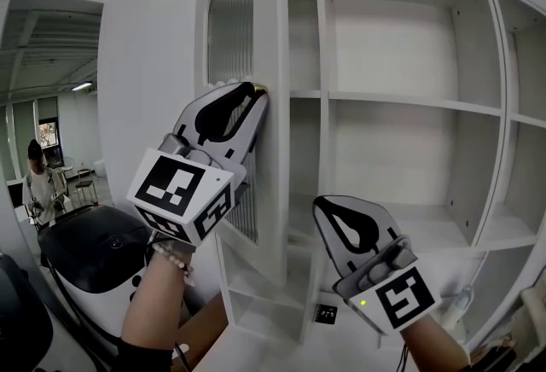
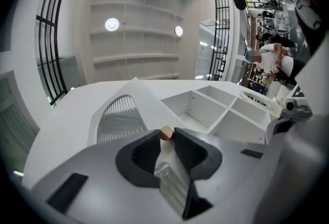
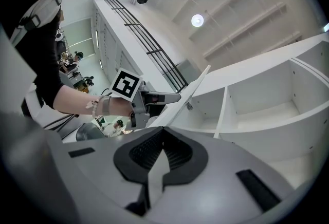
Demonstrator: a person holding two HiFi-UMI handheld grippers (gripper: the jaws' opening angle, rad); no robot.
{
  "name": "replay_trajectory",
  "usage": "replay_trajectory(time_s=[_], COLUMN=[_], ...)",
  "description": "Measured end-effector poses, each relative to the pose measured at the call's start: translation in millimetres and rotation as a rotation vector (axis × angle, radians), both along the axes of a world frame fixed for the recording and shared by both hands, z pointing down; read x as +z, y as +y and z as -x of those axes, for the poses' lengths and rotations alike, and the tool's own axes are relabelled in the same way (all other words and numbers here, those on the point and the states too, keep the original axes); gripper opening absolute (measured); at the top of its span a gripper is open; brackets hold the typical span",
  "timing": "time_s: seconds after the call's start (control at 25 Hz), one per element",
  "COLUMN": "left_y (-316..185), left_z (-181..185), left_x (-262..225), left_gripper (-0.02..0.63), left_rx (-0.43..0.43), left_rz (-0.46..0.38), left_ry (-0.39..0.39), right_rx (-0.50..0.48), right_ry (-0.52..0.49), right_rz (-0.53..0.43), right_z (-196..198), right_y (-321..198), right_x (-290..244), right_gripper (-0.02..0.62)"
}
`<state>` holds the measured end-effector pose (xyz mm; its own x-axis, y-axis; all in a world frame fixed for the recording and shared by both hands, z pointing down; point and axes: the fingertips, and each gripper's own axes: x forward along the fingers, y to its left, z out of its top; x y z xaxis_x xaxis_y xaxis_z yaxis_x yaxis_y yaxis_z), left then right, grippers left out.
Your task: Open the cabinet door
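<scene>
The white cabinet door (image 1: 230, 20), with an arched ribbed glass panel, stands swung out from the cabinet. My left gripper (image 1: 253, 91) is at the door's free edge, shut on the small brass door knob (image 1: 259, 90). In the left gripper view the knob (image 2: 166, 133) sits pinched between the two black fingertips (image 2: 154, 140), just beyond the door (image 2: 121, 115). My right gripper (image 1: 327, 206) hovers lower right in front of the open shelves, shut and holding nothing. In the right gripper view its jaws (image 3: 161, 130) meet, and the left gripper (image 3: 172, 97) shows at the door's edge (image 3: 191, 93).
Bare white shelves (image 1: 409, 101) fill the cabinet behind the door. A black and white machine (image 1: 94, 251) stands at the lower left. A person (image 1: 38, 183) stands far off at the left. A small black item (image 1: 325, 312) lies on a low shelf.
</scene>
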<state>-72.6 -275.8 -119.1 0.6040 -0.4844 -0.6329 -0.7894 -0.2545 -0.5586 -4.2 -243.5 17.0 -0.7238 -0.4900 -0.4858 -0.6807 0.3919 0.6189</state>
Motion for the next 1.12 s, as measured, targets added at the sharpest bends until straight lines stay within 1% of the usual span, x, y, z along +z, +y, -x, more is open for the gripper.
replay_trajectory(time_s=[0.12, 0.28, 0.44, 0.72, 0.88, 1.12], left_y=[7.1, 15.7, 25.0, 34.2, 39.4, 52.7], left_z=[6.4, 17.4, 29.9, 45.8, 55.5, 81.4], left_x=[-1.2, -0.4, -0.8, -2.1, -1.2, -1.7], left_gripper=[0.080, 0.081, 0.083, 0.084, 0.085, 0.086], left_rx=[-0.015, -0.011, -0.046, -0.032, -0.058, -0.114], left_rz=[-0.004, -0.007, -0.028, -0.014, -0.021, -0.037], left_ry=[0.000, 0.004, -0.001, 0.018, 0.026, 0.068], right_rx=[-0.008, -0.027, -0.047, -0.092, -0.124, -0.165], right_ry=[0.003, 0.004, 0.011, 0.014, 0.019, 0.022], right_rz=[0.002, -0.001, 0.006, 0.004, 0.005, 0.009], right_z=[3.4, 11.1, 19.0, 32.7, 42.0, 53.7], right_y=[-0.5, 0.3, -0.5, -0.2, 3.1, 5.3], right_x=[-0.9, 0.4, 2.0, 1.2, 2.2, 3.1], right_gripper=[0.003, 0.003, 0.003, 0.002, 0.003, 0.003])
